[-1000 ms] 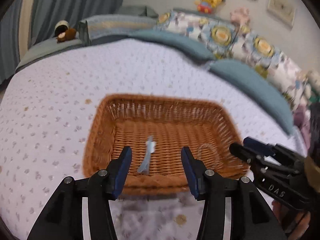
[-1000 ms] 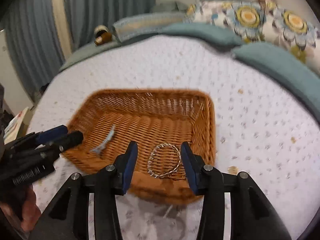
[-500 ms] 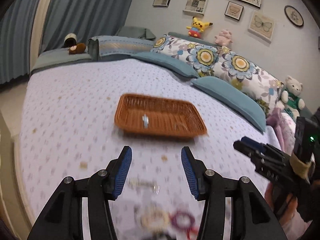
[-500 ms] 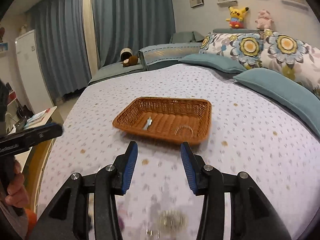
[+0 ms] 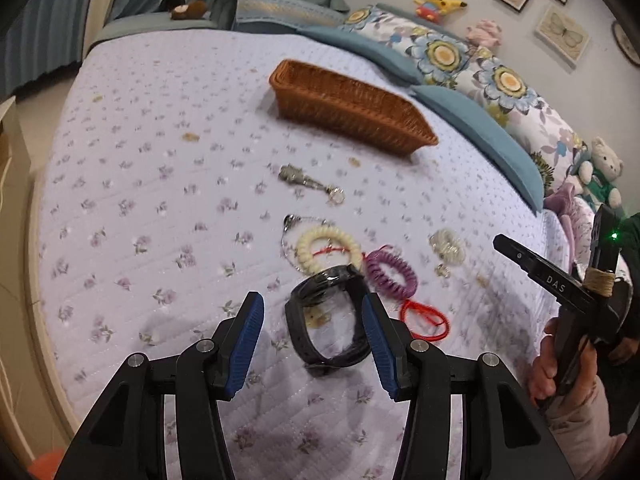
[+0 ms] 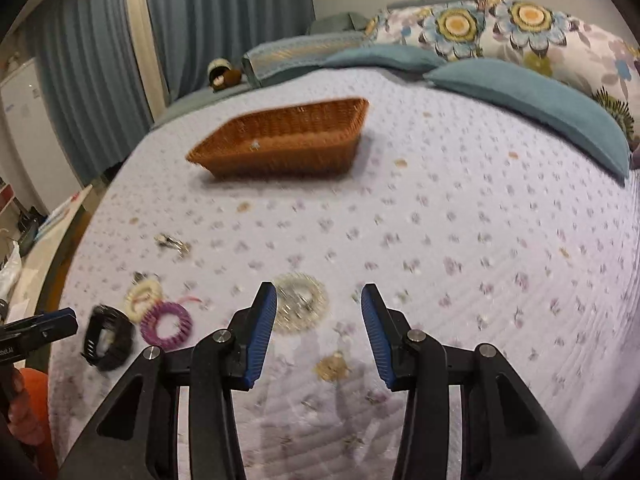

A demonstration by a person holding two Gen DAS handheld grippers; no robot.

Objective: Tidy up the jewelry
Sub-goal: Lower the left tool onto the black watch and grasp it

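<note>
Loose jewelry lies on the lilac bedspread. My left gripper (image 5: 314,344) is open, low over a black wristband (image 5: 326,320) that lies between its fingers. Past it lie a cream coil bracelet (image 5: 326,248), a purple coil bracelet (image 5: 391,274), a red cord (image 5: 424,316), a clear bracelet (image 5: 447,245) and a silver chain piece (image 5: 310,181). My right gripper (image 6: 318,332) is open and empty, with the clear bracelet (image 6: 299,307) just ahead of its left finger. The wicker basket (image 5: 344,106) stands farther up the bed; its basket rim (image 6: 280,120) shows in the right wrist view.
Blue and floral pillows (image 5: 476,120) line the bed's right side, with plush toys (image 5: 600,176) beyond. The bed's left edge (image 5: 32,288) drops to the floor. A small gold item (image 6: 332,367) lies between my right fingers. Curtains (image 6: 224,20) hang behind.
Both grippers have pulled back from the basket and come down to the loose jewelry at the near end of the bed. The hairpin and silver bracelet stayed in the basket.
</note>
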